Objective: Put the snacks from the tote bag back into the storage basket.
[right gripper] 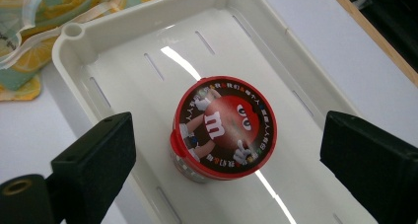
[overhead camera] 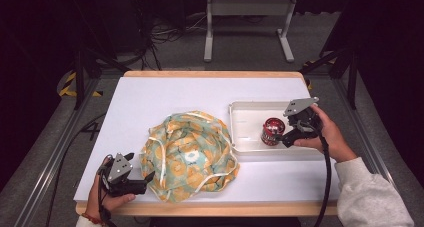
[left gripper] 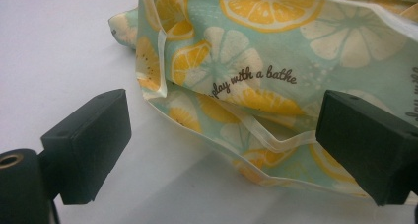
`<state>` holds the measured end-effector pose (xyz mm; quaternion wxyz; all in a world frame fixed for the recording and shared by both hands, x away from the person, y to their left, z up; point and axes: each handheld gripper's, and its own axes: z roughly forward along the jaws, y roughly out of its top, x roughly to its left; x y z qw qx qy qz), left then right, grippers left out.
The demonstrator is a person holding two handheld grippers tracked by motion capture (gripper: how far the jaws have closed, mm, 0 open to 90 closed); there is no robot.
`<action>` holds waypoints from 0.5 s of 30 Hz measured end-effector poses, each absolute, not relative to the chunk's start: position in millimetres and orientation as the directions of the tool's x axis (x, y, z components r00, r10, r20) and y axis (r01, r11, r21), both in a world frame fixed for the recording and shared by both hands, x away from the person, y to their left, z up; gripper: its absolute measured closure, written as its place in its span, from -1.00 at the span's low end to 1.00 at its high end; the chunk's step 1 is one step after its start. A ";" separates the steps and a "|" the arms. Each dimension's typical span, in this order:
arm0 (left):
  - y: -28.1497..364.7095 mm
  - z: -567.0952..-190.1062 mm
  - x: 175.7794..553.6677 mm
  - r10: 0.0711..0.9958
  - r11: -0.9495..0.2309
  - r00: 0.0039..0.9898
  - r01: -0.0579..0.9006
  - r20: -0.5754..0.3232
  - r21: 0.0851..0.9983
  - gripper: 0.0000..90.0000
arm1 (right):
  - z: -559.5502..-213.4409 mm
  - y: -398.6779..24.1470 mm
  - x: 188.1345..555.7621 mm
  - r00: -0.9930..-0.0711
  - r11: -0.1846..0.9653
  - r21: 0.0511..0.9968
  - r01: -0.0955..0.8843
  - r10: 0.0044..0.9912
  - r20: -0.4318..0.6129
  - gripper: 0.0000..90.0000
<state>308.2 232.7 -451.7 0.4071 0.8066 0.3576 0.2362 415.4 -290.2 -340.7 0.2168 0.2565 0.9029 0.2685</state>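
A crumpled cloth bag (overhead camera: 187,154) printed with lemon slices lies in the middle of the white table (overhead camera: 165,94). My left gripper (overhead camera: 140,176) is open at the bag's near-left edge; in the left gripper view the hem of the bag (left gripper: 256,135) lies between the wide-apart jaws. A red-lidded round candy tub (overhead camera: 272,130) stands in a white tray (overhead camera: 245,109) at the right. My right gripper (overhead camera: 284,137) is open just right of the tub. The tub (right gripper: 224,128) sits between its jaws without touching them, inside the tray (right gripper: 148,21).
The table's wooden edge (overhead camera: 210,208) runs along the near side. Past the far edge are a grey metal stand (overhead camera: 247,22) and cables (overhead camera: 160,37) on the floor. Metal rails (overhead camera: 50,152) run along both sides of the table.
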 end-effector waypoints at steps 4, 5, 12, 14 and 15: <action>232.9 -451.7 307.6 0.773 -0.405 0.628 0.389 0.083 0.827 -0.84 | -342.1 -292.7 412.0 -0.764 0.723 0.600 0.342 0.586 -0.271 -0.83; 232.9 -451.9 307.8 0.772 -0.408 0.630 0.386 0.087 0.827 -0.84 | -342.5 -295.0 410.7 -0.758 0.719 0.605 0.342 0.591 -0.274 -0.83; 233.0 -451.8 307.7 0.774 -0.407 0.628 0.390 0.084 0.826 -0.84 | -344.2 -300.8 401.4 -0.739 0.709 0.623 0.331 0.605 -0.296 -0.82; 233.0 -451.7 307.9 0.770 -0.413 0.631 0.387 0.090 0.824 -0.84 | -345.8 -301.6 399.1 -0.736 0.708 0.623 0.333 0.608 -0.297 -0.83; 233.1 -451.7 307.9 0.770 -0.414 0.631 0.387 0.090 0.824 -0.84 | -346.7 -302.2 397.8 -0.736 0.710 0.622 0.331 0.607 -0.301 -0.83</action>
